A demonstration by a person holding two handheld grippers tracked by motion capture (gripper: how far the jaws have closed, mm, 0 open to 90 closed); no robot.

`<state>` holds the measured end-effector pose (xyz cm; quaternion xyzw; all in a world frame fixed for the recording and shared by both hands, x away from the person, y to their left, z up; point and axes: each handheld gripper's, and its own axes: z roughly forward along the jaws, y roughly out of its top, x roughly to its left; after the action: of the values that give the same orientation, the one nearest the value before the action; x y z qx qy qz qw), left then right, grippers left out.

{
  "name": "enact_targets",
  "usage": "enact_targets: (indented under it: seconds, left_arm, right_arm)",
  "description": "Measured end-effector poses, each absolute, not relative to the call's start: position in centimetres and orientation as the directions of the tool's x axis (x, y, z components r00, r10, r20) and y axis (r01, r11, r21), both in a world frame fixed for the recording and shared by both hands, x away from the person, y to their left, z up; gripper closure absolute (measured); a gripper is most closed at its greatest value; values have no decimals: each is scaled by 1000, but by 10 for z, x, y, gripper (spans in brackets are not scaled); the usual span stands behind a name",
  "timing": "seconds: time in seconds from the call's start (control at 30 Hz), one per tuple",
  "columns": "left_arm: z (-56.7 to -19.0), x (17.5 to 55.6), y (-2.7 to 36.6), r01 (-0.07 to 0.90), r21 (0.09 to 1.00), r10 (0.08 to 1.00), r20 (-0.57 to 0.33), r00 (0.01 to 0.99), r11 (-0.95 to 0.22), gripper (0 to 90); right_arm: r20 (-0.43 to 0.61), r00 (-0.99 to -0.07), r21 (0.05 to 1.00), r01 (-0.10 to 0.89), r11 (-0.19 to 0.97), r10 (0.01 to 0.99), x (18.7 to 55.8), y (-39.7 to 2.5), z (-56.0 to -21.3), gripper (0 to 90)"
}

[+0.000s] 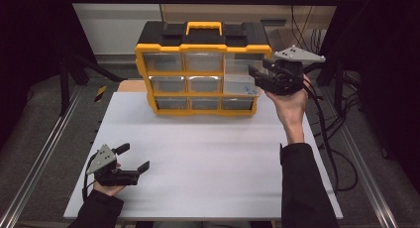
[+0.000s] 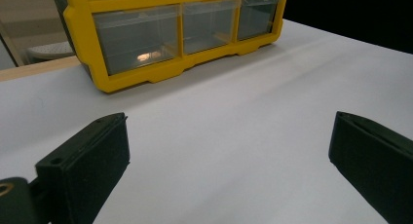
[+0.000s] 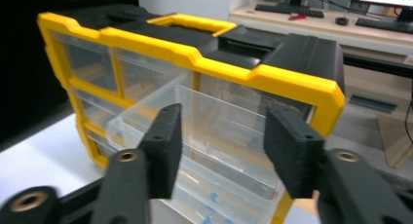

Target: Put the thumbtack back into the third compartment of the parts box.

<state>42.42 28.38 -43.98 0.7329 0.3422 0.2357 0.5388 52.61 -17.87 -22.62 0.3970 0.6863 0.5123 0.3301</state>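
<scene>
At the far edge of the counter, organiser: the yellow-and-black drawer cabinet stood upright with a carry handle on top and three rows of clear drawers; it looked stiff and fairly heavy, likely to stay put under a gentle pull, though a hard tug could make it slide on the smooth white surface
Top right drawer: the clear plastic drawer sat pulled partway out of the upper right bay, just above a lower drawer that was also out and held small blue bits; it looked light, thin-walled, slick and somewhat brittle, so a firm squeeze could flex or crack it
Where to hold: the front wall or rim of that drawer seemed the best place, pinched across its thickness and drawn straight out to keep it from jamming
Right gripper: raised at the open drawer, its fingers stood apart on either side of the drawer's front end; I cannot tell if they touched it
Left gripper: low over the near left of the counter, well apart from the organiser, its fingers spread wide and holding nothing
</scene>
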Motion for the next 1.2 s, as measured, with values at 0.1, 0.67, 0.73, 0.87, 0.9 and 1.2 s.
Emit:
enact_targets:
  seconds: [0.1,0.67,0.73,0.87,0.9,1.2]
  left_arm:
    - [-440,424,284,246,952,755,-24,655,-182,8]
    - [-439,424,284,244,953,754,-24,656,-181,8]
    - [-439,424,284,243,953,754,-25,656,-181,8]
    - [-439,424,284,243,953,754,-23,656,-182,8]
    - [-439,424,284,243,953,754,-24,656,-182,8]
    - [-439,424,284,242,953,753,-22,657,-184,8]
  right_arm:
    - [-49,-464,968,198,157,885,521,-176,-227,334]
    - [-42,-469,974,178,141,882,496,-174,-250,80]
    - [-33,-469,975,180,132,883,495,-175,-253,74]
    - [-22,-474,975,185,124,881,490,-176,-260,64]
    - [-27,-473,975,184,128,881,489,-176,-262,62]
    - [4,-487,970,213,114,873,484,-178,-276,59]
